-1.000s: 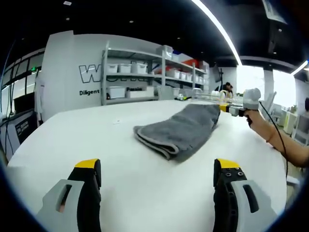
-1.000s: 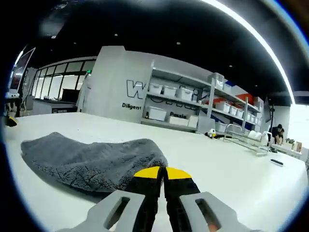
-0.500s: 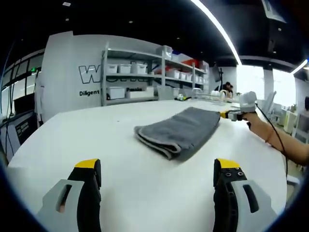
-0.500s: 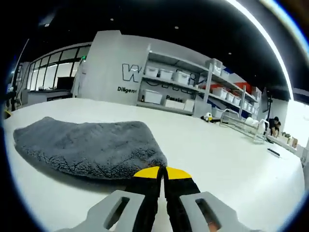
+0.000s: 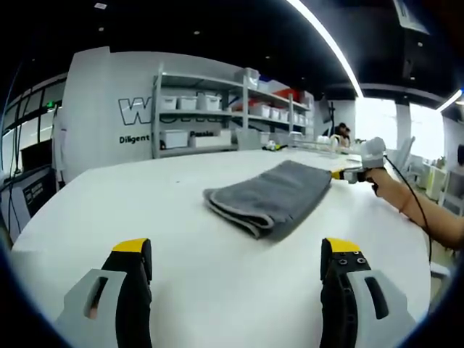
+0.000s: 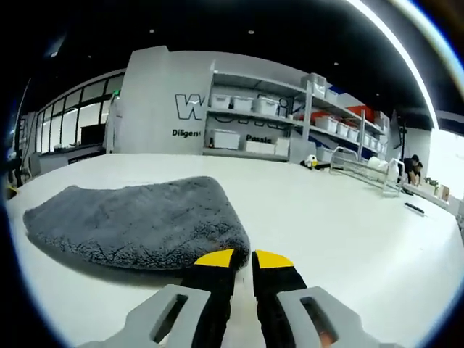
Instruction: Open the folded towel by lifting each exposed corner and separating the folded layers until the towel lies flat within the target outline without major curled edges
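Left gripper view: the left claw (image 5: 239,264) is seen w/ jaws spread wide, nothing between them, hovering over the near part of a white tabletop (image 5: 145,210). A grey towel (image 5: 270,197), folded in layers, lies flat on the tabletop well ahead of the jaws, its stacked fold edges facing the camera. At the towel's far right corner the right claw (image 5: 341,174) is seen, yellow-tipped, held by a person's hand (image 5: 378,176) w/ a cable trailing along the forearm; whether its tips touch the cloth can't be told from here. Behind the tabletop a white wall w/ large dark lettering (image 5: 134,110) is seen, partly hidden by a metal shelving unit (image 5: 217,116) loaded w/ white bins, plus red ones on the upper right. A long light strip (image 5: 326,40) runs across a dark ceiling. Windows are seen at far right.

Right gripper view: the right claw (image 6: 243,259) is seen w/ yellow tips parted by a narrow gap, nothing pinched, sitting right at the towel's (image 6: 138,221) near edge. The towel is spread to the left on the tabletop (image 6: 348,232), surface fluffy, edge rounded. A wire rack (image 6: 362,170) stands at the far right of the tabletop; the same shelving and lettered wall are seen behind, glass partitions at left
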